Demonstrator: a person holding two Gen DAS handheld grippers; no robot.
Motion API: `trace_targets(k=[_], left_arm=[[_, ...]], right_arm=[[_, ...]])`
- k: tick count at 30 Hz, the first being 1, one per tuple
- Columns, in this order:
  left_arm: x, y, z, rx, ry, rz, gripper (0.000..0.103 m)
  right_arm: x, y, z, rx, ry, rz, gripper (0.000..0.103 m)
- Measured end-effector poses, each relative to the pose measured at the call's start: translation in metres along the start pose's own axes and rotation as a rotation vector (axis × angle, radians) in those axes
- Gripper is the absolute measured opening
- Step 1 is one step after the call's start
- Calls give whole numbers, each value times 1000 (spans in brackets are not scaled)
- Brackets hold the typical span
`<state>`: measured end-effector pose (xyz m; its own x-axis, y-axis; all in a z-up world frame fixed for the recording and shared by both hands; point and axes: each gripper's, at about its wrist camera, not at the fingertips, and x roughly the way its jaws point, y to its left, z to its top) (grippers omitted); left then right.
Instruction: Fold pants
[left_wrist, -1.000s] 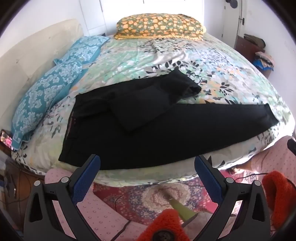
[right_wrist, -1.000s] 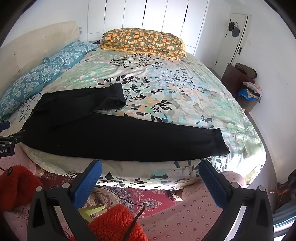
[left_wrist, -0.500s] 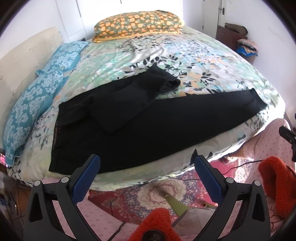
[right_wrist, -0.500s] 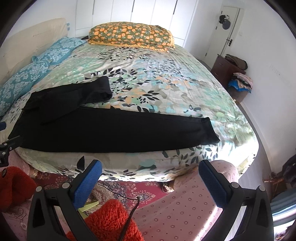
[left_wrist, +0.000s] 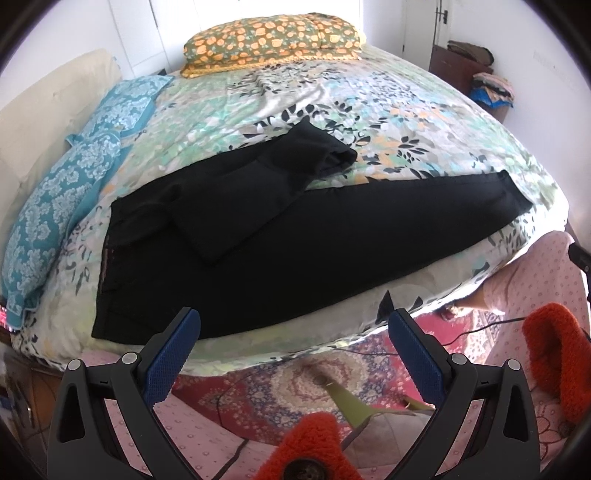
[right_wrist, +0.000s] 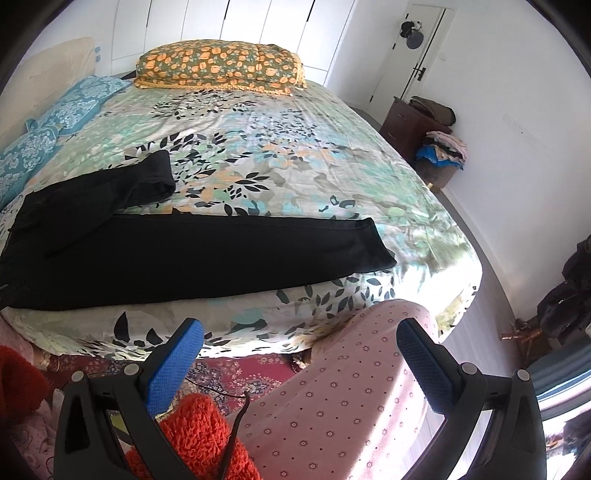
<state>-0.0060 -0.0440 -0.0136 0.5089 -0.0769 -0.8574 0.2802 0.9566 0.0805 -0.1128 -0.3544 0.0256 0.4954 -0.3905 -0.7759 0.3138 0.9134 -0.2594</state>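
Black pants (left_wrist: 295, 243) lie along the near edge of the bed, waistband at the left, one leg stretched out to the right with its cuff (right_wrist: 373, 243) near the bed's right corner. The other leg (left_wrist: 295, 162) is folded back across the upper part. My left gripper (left_wrist: 293, 341) hovers open below the bed edge, in front of the waist end, holding nothing. In the right wrist view the pants (right_wrist: 184, 254) fill the left half, and my right gripper (right_wrist: 301, 350) is open and empty, off the bed near the cuff end.
The bed (right_wrist: 295, 155) has a floral cover, an orange flowered pillow (right_wrist: 221, 70) at the far side and blue pillows (left_wrist: 74, 177) on the left. A person's pink dotted trousers (right_wrist: 351, 398) and red knit sleeves (left_wrist: 554, 354) are near the grippers. A patterned rug (left_wrist: 314, 376) lies below. A dresser (right_wrist: 410, 125) stands right.
Both grippers have risen and tipped slightly toward the bed, so the pants sit lower and larger in view. The pants have not moved. Both grippers stay open.
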Motion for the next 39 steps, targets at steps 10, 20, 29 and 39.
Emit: trace_targets(k=[10,20,29,39], left_arm=[[5,1,0,-11,16,11,102],[4,23,-5,-97,20,27,102],[-1,54,-19,-226,22,49,102],[-2,80,-30,-330,27,69,102]], right_arm=[[3,12,2,-45,1,28,103],[-14,59,3,-218,-67,206,103],[-34,104,2,-382,-145,404,103],[-35,130,4,-454,-138,532,103]])
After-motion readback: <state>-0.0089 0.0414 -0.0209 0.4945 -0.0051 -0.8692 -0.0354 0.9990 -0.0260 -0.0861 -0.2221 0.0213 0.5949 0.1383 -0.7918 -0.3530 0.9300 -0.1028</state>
